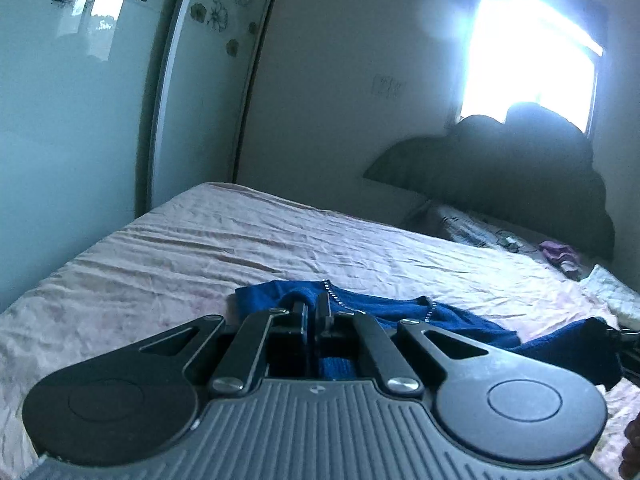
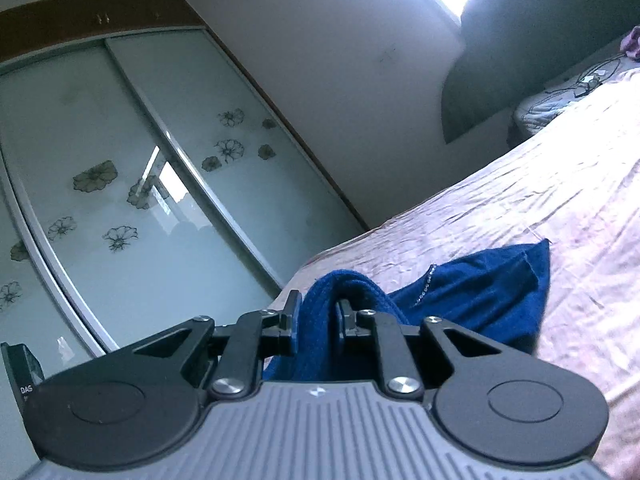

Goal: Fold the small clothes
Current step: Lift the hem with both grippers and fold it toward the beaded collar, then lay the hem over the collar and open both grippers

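Note:
A blue knit garment (image 1: 460,320) with a line of small silver beads lies on the pink bedsheet (image 1: 200,248). My left gripper (image 1: 313,306) is shut on one edge of it, with blue cloth bunched over the fingertips. My right gripper (image 2: 318,312) is shut on another edge of the blue garment (image 2: 480,300); a thick fold stands up between its fingers. The rest of the garment trails onto the bedsheet (image 2: 560,200) to the right. The right gripper also shows at the right edge of the left wrist view (image 1: 612,334), wrapped in blue cloth.
A wardrobe with frosted flowered sliding doors (image 2: 120,160) stands past the bed's left side. A dark headboard (image 1: 520,168) and a bright window (image 1: 532,52) are at the far end. A pillow (image 1: 464,224), purple cloth (image 1: 556,254) and a white cloth (image 1: 616,296) lie near the headboard.

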### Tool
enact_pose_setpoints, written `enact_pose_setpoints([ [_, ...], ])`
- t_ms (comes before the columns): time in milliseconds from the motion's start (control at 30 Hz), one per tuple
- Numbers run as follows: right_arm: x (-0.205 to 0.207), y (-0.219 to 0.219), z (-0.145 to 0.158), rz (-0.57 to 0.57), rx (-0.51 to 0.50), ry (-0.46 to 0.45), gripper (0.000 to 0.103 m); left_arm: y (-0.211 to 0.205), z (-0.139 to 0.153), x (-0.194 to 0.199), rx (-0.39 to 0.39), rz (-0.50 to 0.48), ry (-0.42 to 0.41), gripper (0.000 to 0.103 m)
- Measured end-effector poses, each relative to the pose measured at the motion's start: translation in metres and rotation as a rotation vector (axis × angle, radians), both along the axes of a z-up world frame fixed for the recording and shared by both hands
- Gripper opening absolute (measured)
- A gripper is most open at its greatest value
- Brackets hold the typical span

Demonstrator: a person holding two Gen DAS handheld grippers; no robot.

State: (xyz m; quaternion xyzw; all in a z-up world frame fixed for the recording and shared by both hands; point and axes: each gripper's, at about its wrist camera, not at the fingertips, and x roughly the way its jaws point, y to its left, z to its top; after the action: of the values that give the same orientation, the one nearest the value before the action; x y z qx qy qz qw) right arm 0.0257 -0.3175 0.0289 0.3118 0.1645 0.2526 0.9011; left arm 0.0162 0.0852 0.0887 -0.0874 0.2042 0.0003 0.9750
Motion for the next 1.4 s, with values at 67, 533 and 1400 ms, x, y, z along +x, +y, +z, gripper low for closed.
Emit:
enact_pose_setpoints([
  [67,0.011,0.003,-0.002,-0.002,-0.014,0.010,0.017,0.001,-0.003,0.014,0.005,0.006,0.014,0.002],
  [533,0.124,0.009,-0.043,-0.031,-0.005,0.150,0.017,0.028,-0.043,0.151,-0.008,0.083,0.238,0.002],
  [1400,0.221,-0.023,-0.110,-0.044,0.369,0.365,0.080,0.063,-0.091,0.241,-0.201,0.177,0.410,0.040],
])
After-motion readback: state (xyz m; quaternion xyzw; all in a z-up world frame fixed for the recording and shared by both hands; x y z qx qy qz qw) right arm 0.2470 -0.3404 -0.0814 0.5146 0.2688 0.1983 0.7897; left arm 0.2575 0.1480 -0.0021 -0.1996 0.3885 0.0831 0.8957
